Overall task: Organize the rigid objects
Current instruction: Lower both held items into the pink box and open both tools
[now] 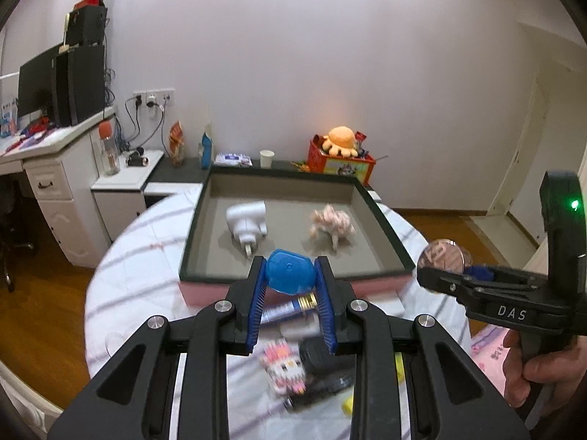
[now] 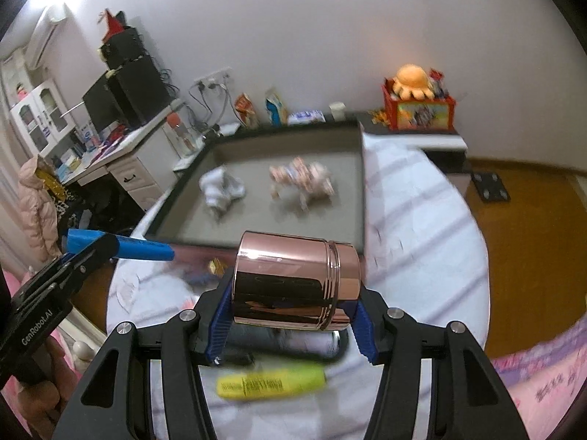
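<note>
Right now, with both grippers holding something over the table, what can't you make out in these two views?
- Blue marker, left wrist view: seen end-on in the left gripper; its body is hidden.
- Pink pixel toy, left wrist view: motion-blurred, partly behind the gripper's frame.
- Yellow highlighter, right wrist view: label too blurred to read.
- Items under the copper canister, right wrist view: hidden by the canister and right gripper.

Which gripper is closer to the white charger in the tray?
Left, as far as these views show. The left gripper hovers just before the white charger; the right gripper sits farther right, nearer the tray's other side.
</note>
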Available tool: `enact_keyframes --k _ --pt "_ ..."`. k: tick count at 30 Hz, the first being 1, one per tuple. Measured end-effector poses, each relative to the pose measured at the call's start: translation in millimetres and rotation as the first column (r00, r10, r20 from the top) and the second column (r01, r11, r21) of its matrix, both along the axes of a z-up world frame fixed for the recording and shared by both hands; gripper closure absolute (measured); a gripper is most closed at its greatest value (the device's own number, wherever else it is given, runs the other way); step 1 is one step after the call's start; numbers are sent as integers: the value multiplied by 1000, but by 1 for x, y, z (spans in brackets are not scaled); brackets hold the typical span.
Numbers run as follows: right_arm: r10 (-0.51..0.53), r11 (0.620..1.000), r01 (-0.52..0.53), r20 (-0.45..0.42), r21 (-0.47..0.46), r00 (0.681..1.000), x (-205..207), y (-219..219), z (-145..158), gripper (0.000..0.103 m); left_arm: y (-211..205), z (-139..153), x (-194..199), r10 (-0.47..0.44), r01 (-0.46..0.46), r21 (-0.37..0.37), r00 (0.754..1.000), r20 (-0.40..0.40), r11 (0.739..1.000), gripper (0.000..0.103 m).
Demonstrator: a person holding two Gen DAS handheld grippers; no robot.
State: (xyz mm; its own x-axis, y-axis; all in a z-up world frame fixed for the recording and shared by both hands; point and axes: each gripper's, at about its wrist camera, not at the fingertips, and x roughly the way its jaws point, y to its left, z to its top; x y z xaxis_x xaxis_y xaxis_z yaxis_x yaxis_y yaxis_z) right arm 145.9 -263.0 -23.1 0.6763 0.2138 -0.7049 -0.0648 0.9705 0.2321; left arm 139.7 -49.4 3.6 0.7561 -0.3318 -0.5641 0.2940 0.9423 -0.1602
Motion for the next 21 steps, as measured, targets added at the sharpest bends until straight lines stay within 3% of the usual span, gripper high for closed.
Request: enact_keyframes --k 4,7,13,21 --pt "40 998 -39 28 -42 999 38 15 17 47 0 8 35 19 -19 8 1000 -23 1000 76" --pt "53 997 -52 12 -57 999 64 23 14 47 -4 6 67 30 -29 25 998 -58 999 76" --pt "50 996 -57 -89 -73 995 113 26 -19 47 -20 -9 110 37 -30 66 994 -105 997 76" --pt "30 991 -55 -200 -119 979 139 23 -49 46 -40 -44 145 39 -18 117 982 -184 993 76"
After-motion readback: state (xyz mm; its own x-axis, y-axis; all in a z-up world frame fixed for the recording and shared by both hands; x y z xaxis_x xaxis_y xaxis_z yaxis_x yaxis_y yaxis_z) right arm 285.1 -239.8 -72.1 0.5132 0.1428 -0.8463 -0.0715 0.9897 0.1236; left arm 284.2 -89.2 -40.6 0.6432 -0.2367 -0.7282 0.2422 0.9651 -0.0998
